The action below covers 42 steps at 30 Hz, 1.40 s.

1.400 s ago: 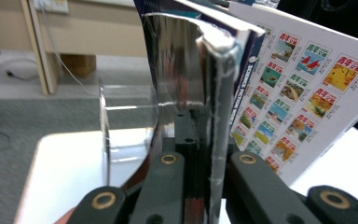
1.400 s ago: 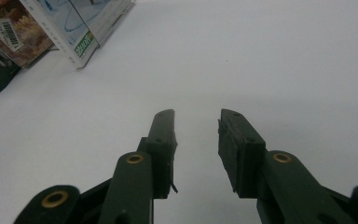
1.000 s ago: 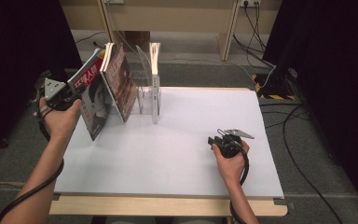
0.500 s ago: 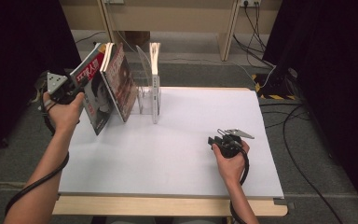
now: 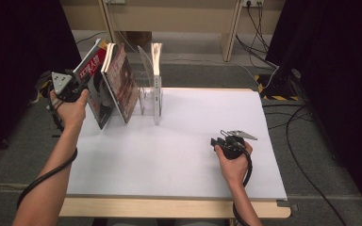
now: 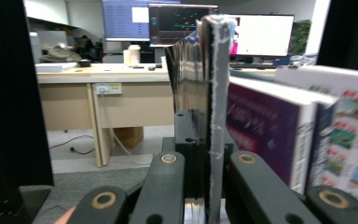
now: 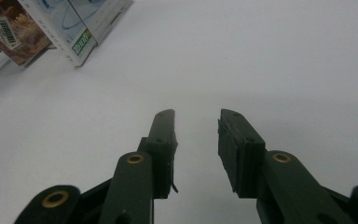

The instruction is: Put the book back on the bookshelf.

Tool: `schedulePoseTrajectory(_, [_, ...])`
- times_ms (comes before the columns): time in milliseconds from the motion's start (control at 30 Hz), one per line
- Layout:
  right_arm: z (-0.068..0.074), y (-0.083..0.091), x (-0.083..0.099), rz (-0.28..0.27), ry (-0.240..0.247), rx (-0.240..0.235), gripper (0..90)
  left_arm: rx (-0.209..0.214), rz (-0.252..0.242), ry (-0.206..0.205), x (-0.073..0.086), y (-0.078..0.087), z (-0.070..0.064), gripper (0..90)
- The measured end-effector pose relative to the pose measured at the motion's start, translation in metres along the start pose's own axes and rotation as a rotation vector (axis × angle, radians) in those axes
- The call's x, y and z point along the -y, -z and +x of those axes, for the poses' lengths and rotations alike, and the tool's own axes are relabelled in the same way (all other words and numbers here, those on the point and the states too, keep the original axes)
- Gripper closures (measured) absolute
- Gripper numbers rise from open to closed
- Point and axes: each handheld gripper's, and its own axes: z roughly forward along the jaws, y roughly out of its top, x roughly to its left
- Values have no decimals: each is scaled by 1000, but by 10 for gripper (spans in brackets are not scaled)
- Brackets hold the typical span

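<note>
My left gripper [image 5: 81, 83] is held up at the table's left edge, shut on the edge of a thin red-covered magazine [image 5: 93, 66] that leans to the left. In the left gripper view the magazine's worn edge [image 6: 213, 93] stands upright between the closed jaws of that gripper [image 6: 205, 144]. A second, dark red book [image 5: 121, 80] leans just to its right, against a clear rack [image 5: 146, 70]. My right gripper [image 5: 216, 141] rests on the white table [image 5: 179, 155] at the right, open, with nothing between its fingers [image 7: 196, 116].
A white book [image 5: 156, 80] stands upright in the rack. Two more books [image 6: 279, 130] sit right of the held magazine. Book corners [image 7: 81, 32] lie far ahead of the right gripper. Cables [image 5: 273, 75] trail on the floor behind the table.
My left gripper has shifted slightly right and up, bringing the magazine closer to the dark red book. The right gripper has stayed still.
</note>
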Motion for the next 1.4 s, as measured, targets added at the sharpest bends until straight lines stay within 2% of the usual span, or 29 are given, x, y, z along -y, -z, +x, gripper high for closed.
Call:
schedulePoseTrajectory(33, [0, 0, 0, 0, 2, -1, 665, -12, -2, -25, 7, 0, 1, 864])
schedulePoseTrajectory(133, [0, 0, 0, 0, 1, -1, 665, -20, -6, -29, 10, 3, 4, 862])
schedulePoseTrajectory(233, [1, 0, 0, 1, -1, -3, 665, -30, -7, -52, 12, 5, 8, 861])
schedulePoseTrajectory(367, [1, 0, 0, 4, 3, -3, 665, -32, -8, -55, 15, 8, 12, 852])
schedulePoseTrajectory(467, [2, 0, 1, 6, -5, -3, 665, -40, -6, -80, 17, 12, 14, 839])
schedulePoseTrajectory(567, [2, 0, 1, 4, 5, -3, 664, -27, -2, -88, 17, 14, 15, 831])
schedulePoseTrajectory(800, [1, 0, 1, 3, 2, -3, 663, -4, 10, -57, 15, 17, 15, 816])
schedulePoseTrajectory(933, [1, -1, 1, 5, 5, -6, 662, 26, 24, -50, 13, 18, 13, 806])
schedulePoseTrajectory(1033, [1, -1, 1, 7, 5, -7, 662, 29, 24, -45, 11, 18, 13, 800])
schedulePoseTrajectory(1200, [1, 0, 1, 4, -2, -4, 662, 55, 41, -12, 6, 16, 13, 786])
schedulePoseTrajectory(1400, [1, 0, 1, 11, -4, -9, 660, 74, 76, -11, 3, 13, 10, 792])
